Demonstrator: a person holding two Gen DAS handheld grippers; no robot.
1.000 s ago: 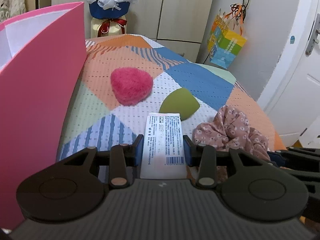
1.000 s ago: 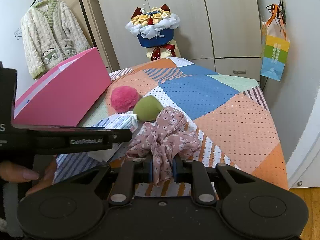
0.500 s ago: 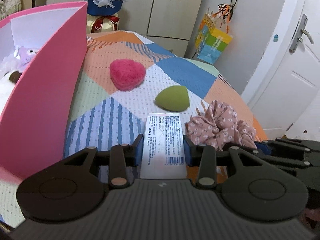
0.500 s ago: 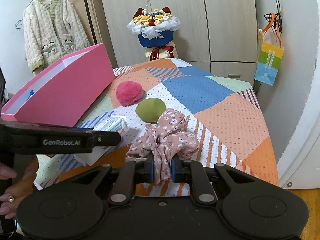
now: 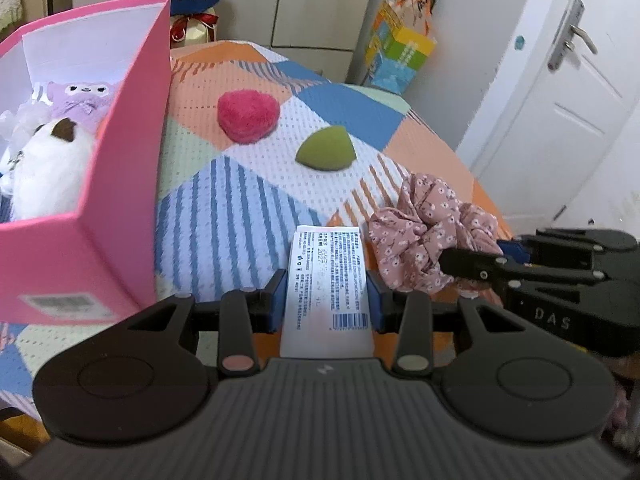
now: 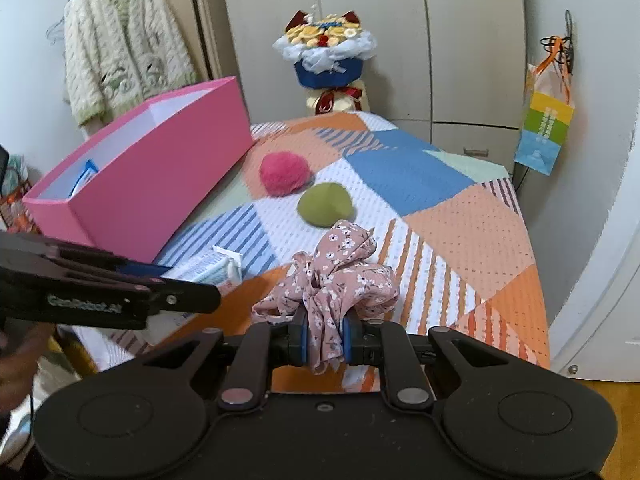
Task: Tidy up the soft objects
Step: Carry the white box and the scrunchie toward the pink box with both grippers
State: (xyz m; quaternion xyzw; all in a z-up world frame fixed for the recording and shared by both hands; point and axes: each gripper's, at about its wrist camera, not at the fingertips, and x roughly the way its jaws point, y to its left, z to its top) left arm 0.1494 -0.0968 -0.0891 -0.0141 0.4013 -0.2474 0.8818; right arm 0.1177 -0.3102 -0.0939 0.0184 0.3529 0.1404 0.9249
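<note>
Both claws are loaded, so the step in hand is, I judge, the carrying of two soft things toward the box.

Nearest, the left claw (image 5: pixel 326 300) is pressed on a white tissue pack (image 5: pixel 327 280); the pack stands between the two blue pads and its printed label faces the camera. Just to the right of it, the right claw (image 6: pixel 325 338) pinches a pink flowered scrunchie (image 6: pixel 334 280); the cloth bunches up above the pads and a short end hangs below them. Both things seem lifted above the near edge of the bed (image 6: pixel 460 216), though I cannot tell if the scrunchie touches the cover.

Farther on the patchwork cover lie a green sponge (image 5: pixel 326 149) and, behind it to the left, a pink fluffy heart (image 5: pixel 248 115). They are near each other but apart, and no claw touches them.

On the left stands the open pink box (image 5: pixel 132 168). Inside it there are already a white plush toy (image 5: pixel 46 172) and a purple plush toy (image 5: pixel 82 98).

The next move calls for bringing each claw to the left over the box rim, high enough to pass the wall, and then opening it so the thing drops into free room beside the toys. The two claws are close together, so it is probably better that they go one after the other. After that the sponge and the heart remain to be picked up.
</note>
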